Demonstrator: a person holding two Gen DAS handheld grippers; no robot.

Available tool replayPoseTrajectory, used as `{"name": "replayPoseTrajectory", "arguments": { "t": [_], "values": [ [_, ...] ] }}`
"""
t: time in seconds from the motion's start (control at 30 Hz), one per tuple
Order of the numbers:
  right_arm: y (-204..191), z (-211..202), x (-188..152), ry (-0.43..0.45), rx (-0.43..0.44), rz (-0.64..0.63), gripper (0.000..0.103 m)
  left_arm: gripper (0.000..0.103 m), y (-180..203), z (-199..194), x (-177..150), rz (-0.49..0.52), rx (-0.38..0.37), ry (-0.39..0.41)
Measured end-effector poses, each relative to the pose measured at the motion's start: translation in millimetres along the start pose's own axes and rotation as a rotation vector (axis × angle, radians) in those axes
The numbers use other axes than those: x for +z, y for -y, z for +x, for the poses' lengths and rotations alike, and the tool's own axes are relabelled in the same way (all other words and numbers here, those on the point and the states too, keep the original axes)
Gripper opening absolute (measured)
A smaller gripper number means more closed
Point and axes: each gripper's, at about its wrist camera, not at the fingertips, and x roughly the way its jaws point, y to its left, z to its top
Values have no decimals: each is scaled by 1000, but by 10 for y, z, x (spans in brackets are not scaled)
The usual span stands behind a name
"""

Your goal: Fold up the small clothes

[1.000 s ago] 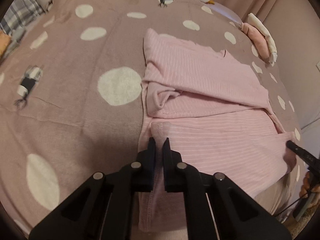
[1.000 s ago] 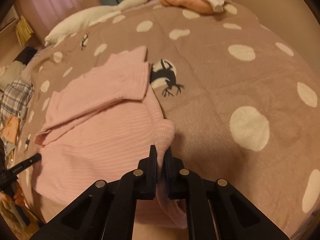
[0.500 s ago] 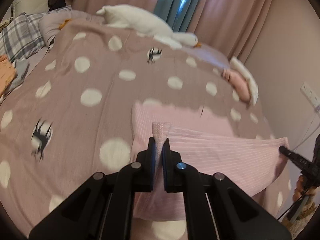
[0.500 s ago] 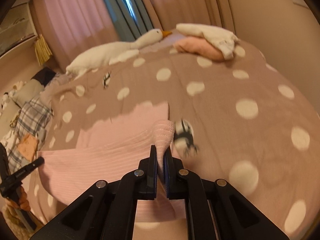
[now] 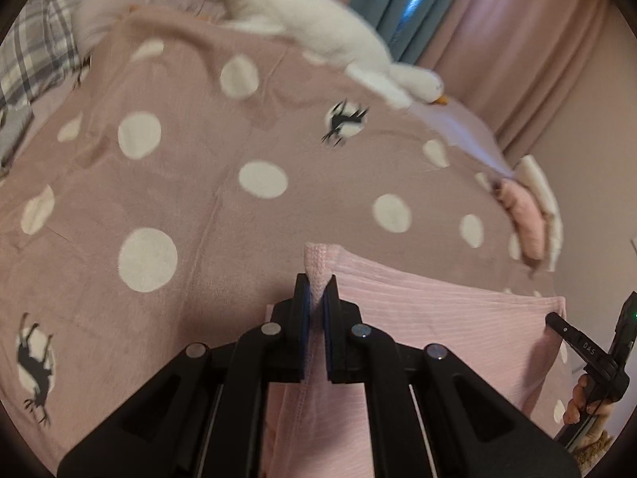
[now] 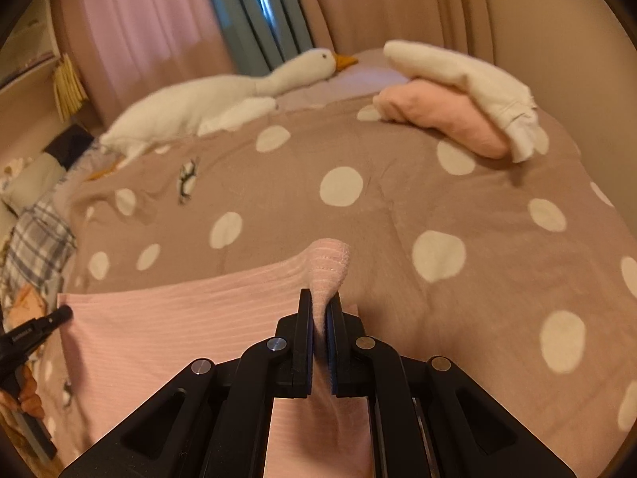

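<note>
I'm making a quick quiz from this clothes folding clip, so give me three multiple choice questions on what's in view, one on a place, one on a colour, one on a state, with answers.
1. Where does the white goose plush lie?
A. On the far side of the bed, by the curtains
B. On the pink garment
C. On the floor

2. What colour is the ribbed garment that is being folded?
A. Grey
B. Pink
C. Blue

3. What state is the right gripper in?
A. Wide open above the bedspread
B. Shut on nothing
C. Shut on a corner of the garment

Answers:
1 A, since the goose stretches along the far edge of the dotted bedspread in front of the curtains.
2 B, since its striped cloth shows pink in both views.
3 C, since a hemmed corner sticks up from between the closed fingers; the left gripper pinches the other corner likewise.
</note>
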Motion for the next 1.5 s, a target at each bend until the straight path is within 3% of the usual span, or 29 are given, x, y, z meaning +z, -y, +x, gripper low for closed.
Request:
{"name": "replayPoseTrajectory", "arguments": {
  "t": [0.13, 0.23, 0.4, 0.5, 0.53, 0.63, 0.67, 0.73, 0.8, 0.87, 0.93, 1.1, 1.3, 1.4, 1.5],
  "values": [
    [63, 465, -20, -82, -43, 17, 7, 5, -149, 385, -36, -57, -24, -80],
    [100, 717, -121, -136, -99, 14, 7, 6, -181, 530, -100, -48, 23, -105],
    [130, 899, -251, -191, -137, 19, 7, 10, -269, 686, -209, -46, 78, -150],
    [148, 883, -306, -183, -161, 32, 8, 15, -298, 574, -300, -82, 57, -133],
    [136, 874, -322, -185, -159, 37, 13, 27, -298, 525, -326, -91, 56, -137],
    [124, 737, -364, -192, -177, 46, 49, 48, -305, 316, -375, -112, 37, -133],
    [127, 670, -372, -182, -169, 48, 55, 61, -301, 198, -395, -112, 25, -118],
    [90, 438, -407, -149, -144, 44, 55, 76, -286, 16, -442, -109, 26, -98],
    [81, 242, -436, -130, -143, 44, 55, 79, -260, -175, -515, -95, 23, -77],
    [53, 21, -495, -102, -138, 50, 74, 85, -252, -353, -636, -84, 21, -75],
    [39, -227, -578, -63, -164, 78, 82, 87, -260, -458, -764, -88, 12, -80],
    [85, -728, -924, 16, -125, 151, 82, 87, -311, -549, -1175, -107, 9, -135],
    [362, -727, -1387, -44, -63, 306, 82, 85, -397, -428, -1536, -166, -33, -207],
    [467, -618, -1590, -97, -54, 358, 82, 78, -371, -357, -1607, -185, -60, -210],
    [517, -520, -1736, -135, 26, 419, 76, 65, -283, -314, -1614, -175, -98, -197]
  ]
}}
